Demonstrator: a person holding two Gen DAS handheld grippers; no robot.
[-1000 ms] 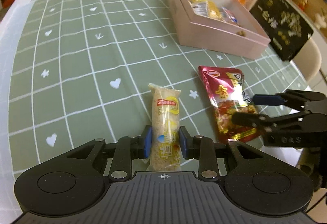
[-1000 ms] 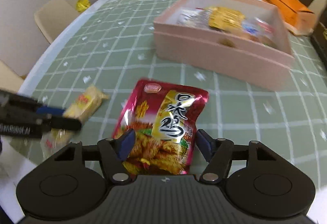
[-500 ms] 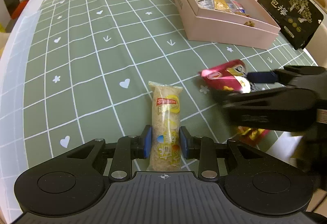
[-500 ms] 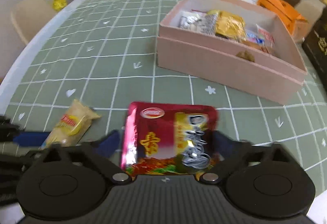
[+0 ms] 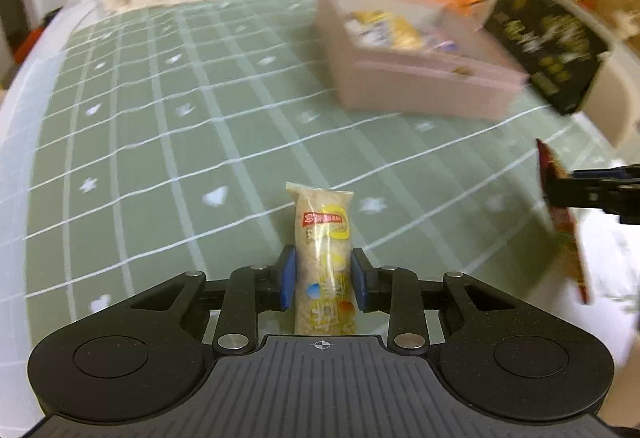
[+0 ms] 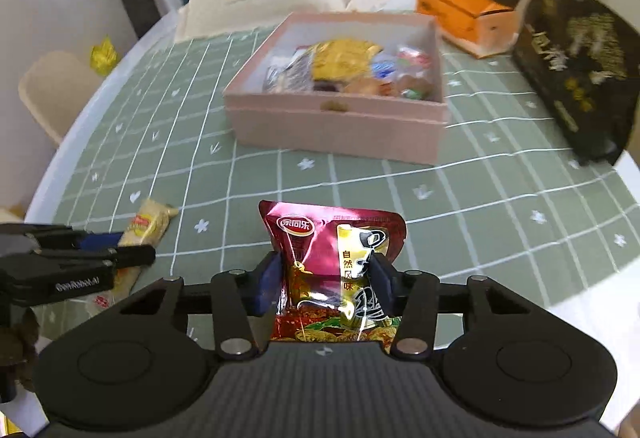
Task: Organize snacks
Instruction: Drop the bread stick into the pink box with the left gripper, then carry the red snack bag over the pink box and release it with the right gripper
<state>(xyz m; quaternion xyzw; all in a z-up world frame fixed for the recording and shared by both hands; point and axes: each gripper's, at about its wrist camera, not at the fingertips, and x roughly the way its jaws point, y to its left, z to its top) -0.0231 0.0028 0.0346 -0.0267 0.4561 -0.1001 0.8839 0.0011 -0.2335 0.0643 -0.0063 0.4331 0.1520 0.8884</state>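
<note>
Both packets are being carried at this moment, so the step in hand looks like the transfer toward the open pale-pink cardboard box (image 6: pixel 336 126), which is sitting farther back on the counter (image 6: pixel 500 198) under its green grid-patterned cloth.

The left hand-held gripper (image 5: pixel 323 280) is squeezing a slim clear-and-yellow plastic snack packet (image 5: pixel 324 234) between its blue pads (image 5: pixel 288 278), the packet standing out forward along the fingers. In the right wrist view its far end is lying low over the cloth; whether it is touching cannot be told. The right hand-held gripper (image 6: pixel 322 278) is clamping a crinkled shiny magenta foil snack pouch (image 6: pixel 336 238) by its lower half, holding it upright and clear of the cloth.

The next move is probably calling for each packet to be brought over the box rim and let go into free space. The box's left part is looking barer than its right, where wrapped snacks (image 6: pixel 344 62) are piling up, too jumbled to count.

Counting: two hand-held grippers, two snacks in transit, one pink box. Behind and beside the box, one orange carton (image 6: pixel 464 14) and one black gold-printed package (image 6: pixel 576 58) are standing apart from it.
</note>
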